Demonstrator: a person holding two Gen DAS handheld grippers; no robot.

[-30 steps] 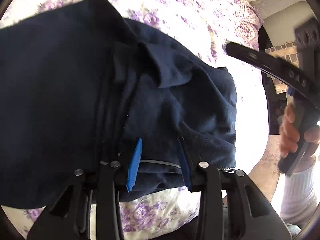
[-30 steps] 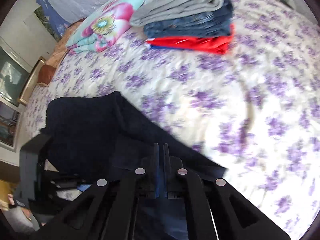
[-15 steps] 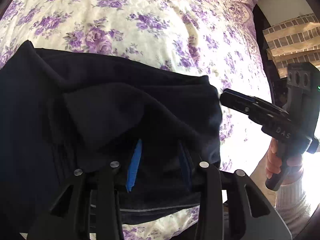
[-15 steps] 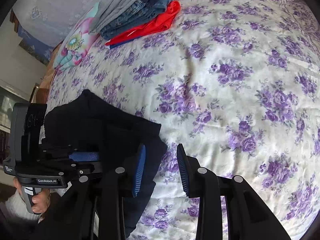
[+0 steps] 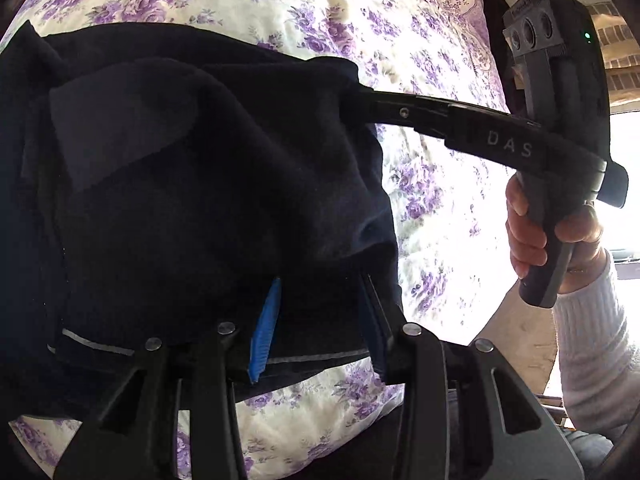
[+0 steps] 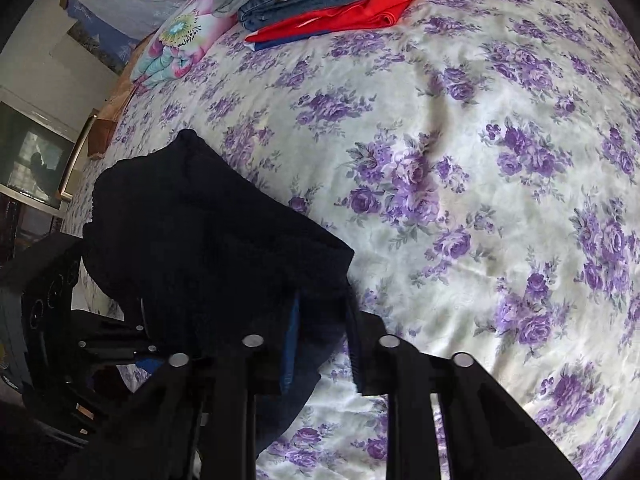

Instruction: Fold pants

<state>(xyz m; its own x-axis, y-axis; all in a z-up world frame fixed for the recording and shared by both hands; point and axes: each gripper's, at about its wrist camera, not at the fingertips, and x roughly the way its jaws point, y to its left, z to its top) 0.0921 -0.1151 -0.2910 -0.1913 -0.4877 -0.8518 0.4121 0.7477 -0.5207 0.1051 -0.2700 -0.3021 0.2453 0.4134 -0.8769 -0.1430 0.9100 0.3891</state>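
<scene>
Dark navy pants [image 5: 192, 184] lie bunched and partly folded on a floral bedspread [image 5: 432, 184]. My left gripper [image 5: 320, 320] is open, its blue-padded fingers straddling the near hem of the pants. My right gripper [image 6: 320, 336] is open too, its fingers astride the pants' right corner [image 6: 224, 248]. In the left wrist view the right gripper's fingers [image 5: 400, 110] reach into the cloth's far right edge, held by a hand in a white sleeve. The left gripper's body shows at the lower left of the right wrist view [image 6: 52, 320].
A stack of folded clothes, jeans on a red garment [image 6: 332, 4], sits at the far end of the bed beside a floral pillow [image 6: 180, 40]. The purple-flowered bedspread [image 6: 480, 184] stretches to the right. A window and wall are at the left.
My right gripper went from shut to open and moved in onto the pants' right corner. The pants settled flatter on the bed. My left gripper stayed open over the hem.
</scene>
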